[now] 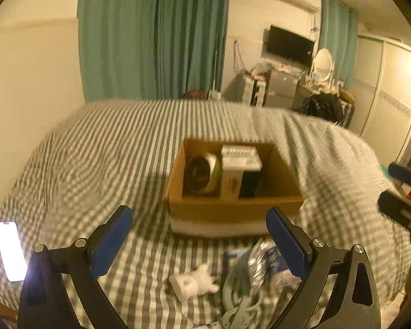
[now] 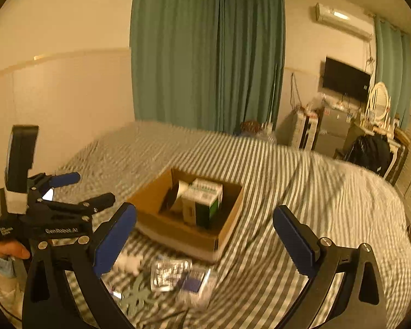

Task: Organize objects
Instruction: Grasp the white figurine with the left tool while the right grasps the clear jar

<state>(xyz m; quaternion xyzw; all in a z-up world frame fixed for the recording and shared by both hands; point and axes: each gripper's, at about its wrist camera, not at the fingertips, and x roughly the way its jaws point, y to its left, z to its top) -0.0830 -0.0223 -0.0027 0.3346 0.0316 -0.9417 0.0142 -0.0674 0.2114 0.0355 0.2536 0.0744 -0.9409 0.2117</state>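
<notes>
A: Box sits mid-bed, part filled; toy, packets lie loose just before it.
B: Both grippers, left and right, gape wide, empty. Next, probably: lower onto one item.

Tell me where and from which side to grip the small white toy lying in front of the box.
Probably grip the white toy across its narrow middle, coming from above with the left gripper, which is open and nearest. It lies flat on the bed with bare cover on its left; the foil packets crowd its right.
</notes>
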